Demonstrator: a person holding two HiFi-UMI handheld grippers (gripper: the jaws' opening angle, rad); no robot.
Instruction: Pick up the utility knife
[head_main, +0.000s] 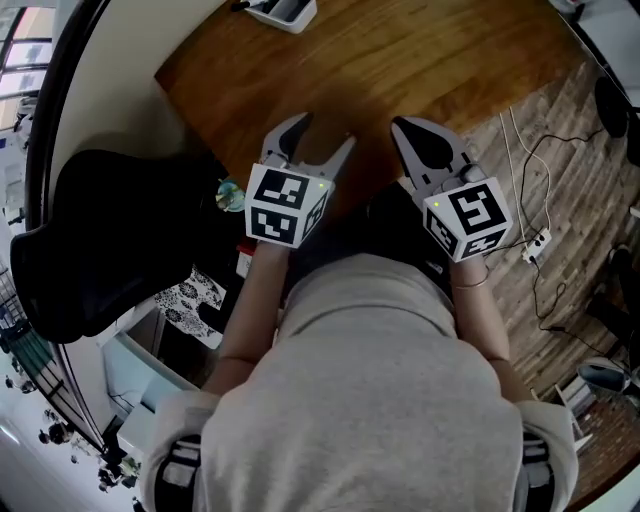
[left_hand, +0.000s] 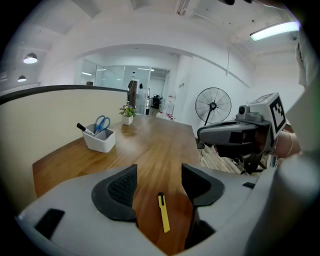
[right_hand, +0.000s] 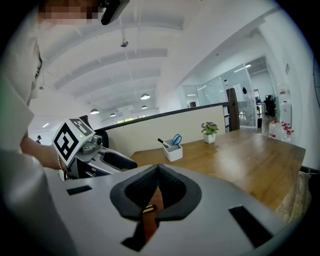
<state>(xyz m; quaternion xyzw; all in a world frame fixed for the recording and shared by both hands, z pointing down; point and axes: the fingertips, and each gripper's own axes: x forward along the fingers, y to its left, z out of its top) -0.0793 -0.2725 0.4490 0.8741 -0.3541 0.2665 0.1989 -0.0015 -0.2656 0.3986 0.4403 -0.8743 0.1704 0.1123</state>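
The yellow utility knife (left_hand: 163, 212) lies flat on the wooden table (left_hand: 155, 145), its black tip pointing away. In the left gripper view it sits just below the gap between the jaws of my left gripper (left_hand: 159, 182), which is open and apart from it. In the head view the left gripper (head_main: 315, 140) hovers over the table's near edge, and the knife is hidden there. My right gripper (head_main: 420, 135) hangs beside it, to its right, jaws shut with tips together (right_hand: 159, 167). A yellow sliver, probably the knife (right_hand: 148, 209), shows through the slot under them.
A white holder (left_hand: 99, 137) with blue scissors and a marker stands at the table's far left, a small potted plant (left_hand: 128, 114) beyond it. A black chair (head_main: 100, 240) stands left of me. Cables and a power strip (head_main: 537, 245) lie on the floor to the right.
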